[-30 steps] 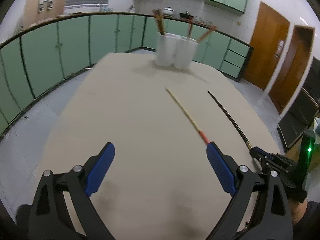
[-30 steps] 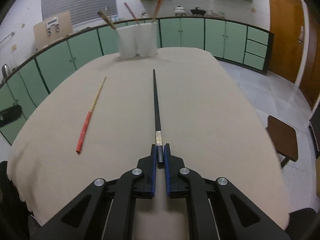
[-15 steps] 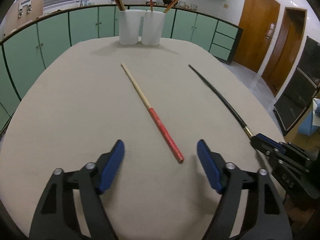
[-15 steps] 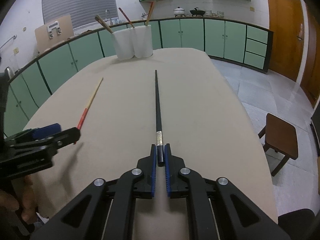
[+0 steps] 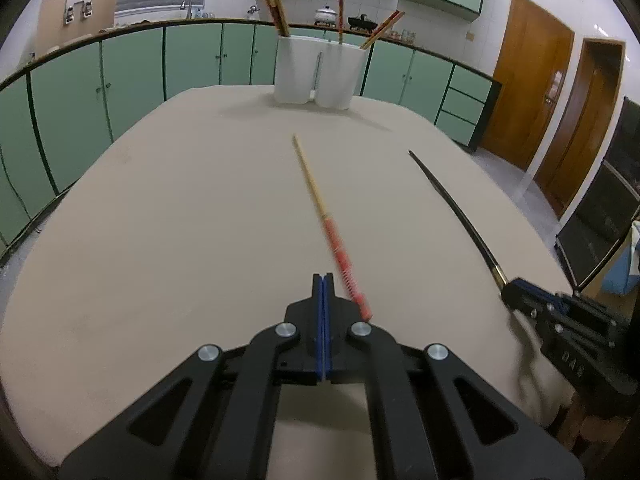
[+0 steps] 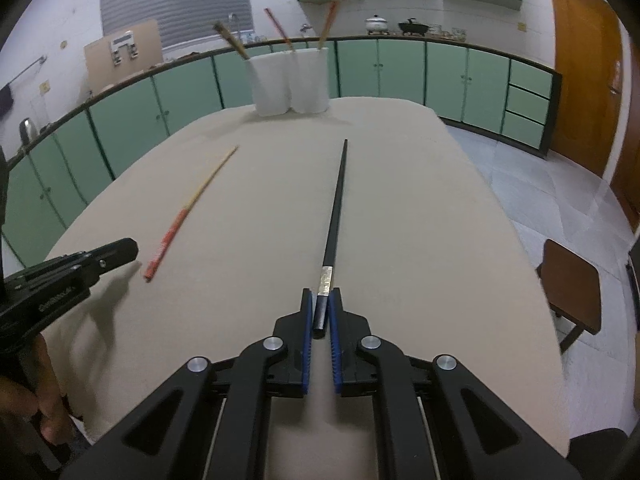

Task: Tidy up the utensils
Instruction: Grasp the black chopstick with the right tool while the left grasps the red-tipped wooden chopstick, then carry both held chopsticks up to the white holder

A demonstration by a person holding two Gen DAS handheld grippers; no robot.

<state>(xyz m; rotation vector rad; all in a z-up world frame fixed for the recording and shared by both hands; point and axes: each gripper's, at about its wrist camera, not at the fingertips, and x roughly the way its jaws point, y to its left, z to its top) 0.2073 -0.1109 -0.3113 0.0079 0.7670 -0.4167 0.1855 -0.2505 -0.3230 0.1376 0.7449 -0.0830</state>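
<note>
A red-handled wooden chopstick (image 5: pixel 325 216) lies on the beige table, its red end just right of my left gripper (image 5: pixel 322 280), which is shut with nothing between its pads. The chopstick also shows in the right wrist view (image 6: pixel 188 212). My right gripper (image 6: pixel 321 300) is shut on the thick end of a black chopstick (image 6: pixel 335 208), which points toward two white holders (image 6: pixel 290 80) at the far end. The black chopstick (image 5: pixel 452 200) and right gripper (image 5: pixel 520 292) show in the left wrist view. The holders (image 5: pixel 320 72) hold several chopsticks.
The table's right edge (image 6: pixel 532 264) drops to a tiled floor with a brown stool (image 6: pixel 572 284). Green cabinets (image 5: pixel 132 76) run along the back wall. Wooden doors (image 5: pixel 528 80) stand at the right.
My left gripper has shut from wide open, beside the red end of the wooden chopstick, without taking hold of it. My right gripper still holds the black chopstick.
</note>
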